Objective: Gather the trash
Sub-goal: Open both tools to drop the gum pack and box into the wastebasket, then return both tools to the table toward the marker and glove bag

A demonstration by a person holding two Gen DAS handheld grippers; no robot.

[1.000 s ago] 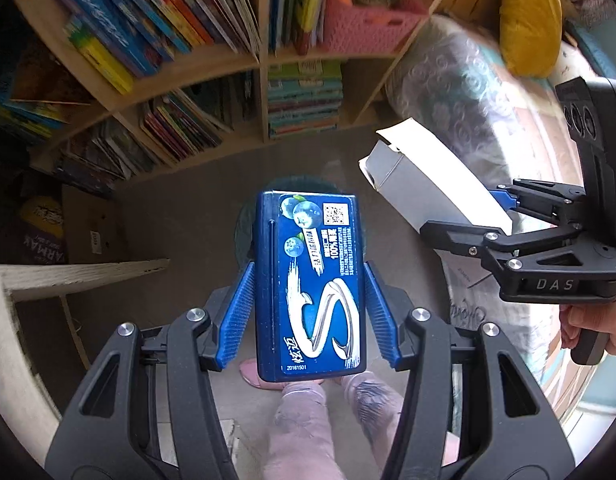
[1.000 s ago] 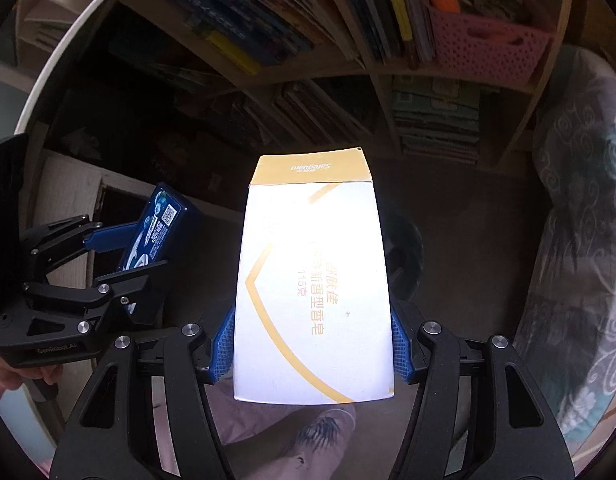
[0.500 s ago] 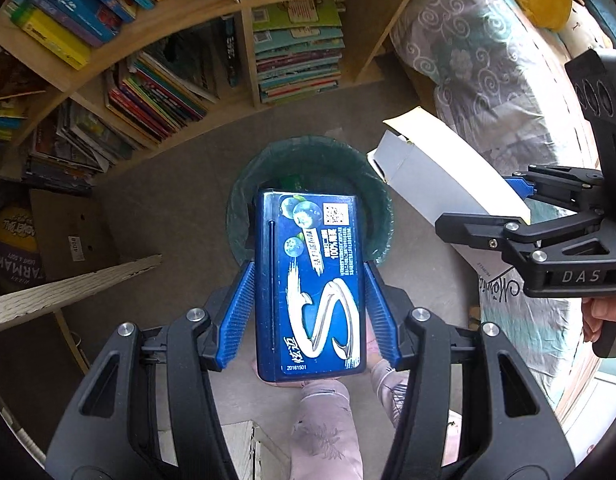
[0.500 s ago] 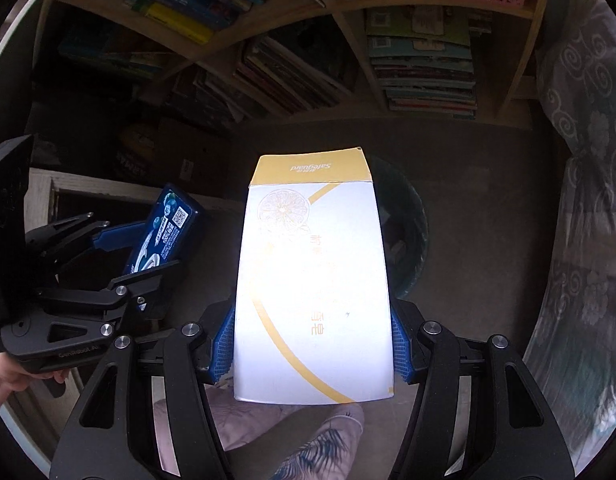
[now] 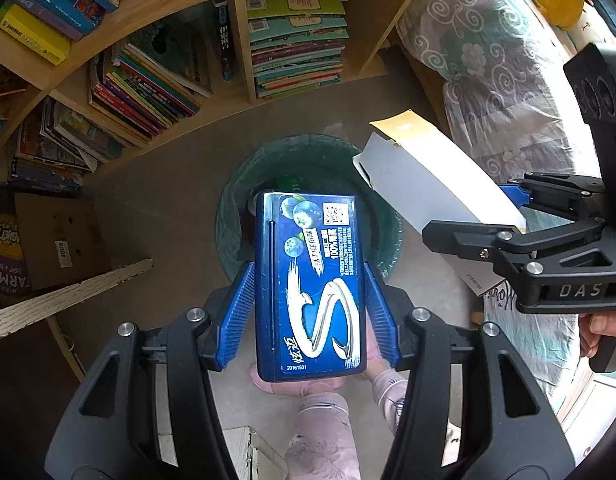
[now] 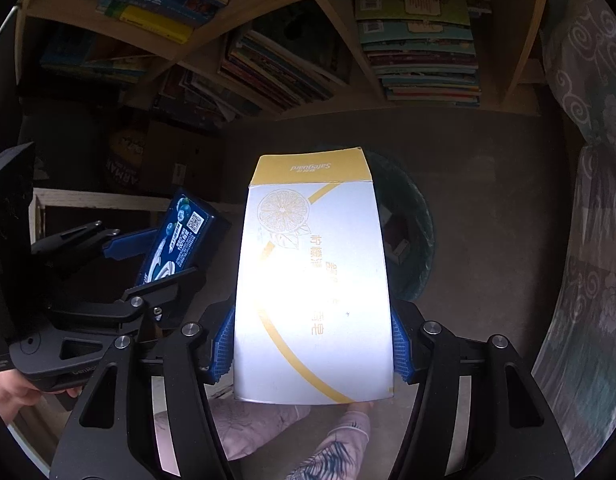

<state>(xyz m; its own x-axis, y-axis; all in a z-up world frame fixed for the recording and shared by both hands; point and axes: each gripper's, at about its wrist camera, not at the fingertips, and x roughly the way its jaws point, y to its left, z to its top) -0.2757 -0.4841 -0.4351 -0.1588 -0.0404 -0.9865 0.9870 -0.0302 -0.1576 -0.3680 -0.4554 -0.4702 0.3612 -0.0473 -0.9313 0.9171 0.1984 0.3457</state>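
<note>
My left gripper (image 5: 309, 312) is shut on a blue gum box (image 5: 311, 284) and holds it above a round green-lined trash bin (image 5: 236, 208) on the floor. My right gripper (image 6: 312, 344) is shut on a white and yellow soap box (image 6: 311, 280), held just right of the bin's rim. The soap box (image 5: 435, 184) and right gripper (image 5: 519, 236) also show in the left wrist view. The gum box (image 6: 176, 240) and left gripper (image 6: 148, 264) show at the left of the right wrist view, the bin (image 6: 411, 232) behind the soap box. Some trash lies inside the bin.
A wooden bookshelf (image 5: 236, 56) full of books stands behind the bin. A patterned bed cover (image 5: 487, 60) is on the right. A cardboard box (image 5: 56, 236) and a white board edge (image 5: 68, 300) are at left. My feet (image 5: 319, 420) are below.
Both grippers have tilted down toward the floor with their boxes. The trash bin has come into view below the gum box and now sits closer.
</note>
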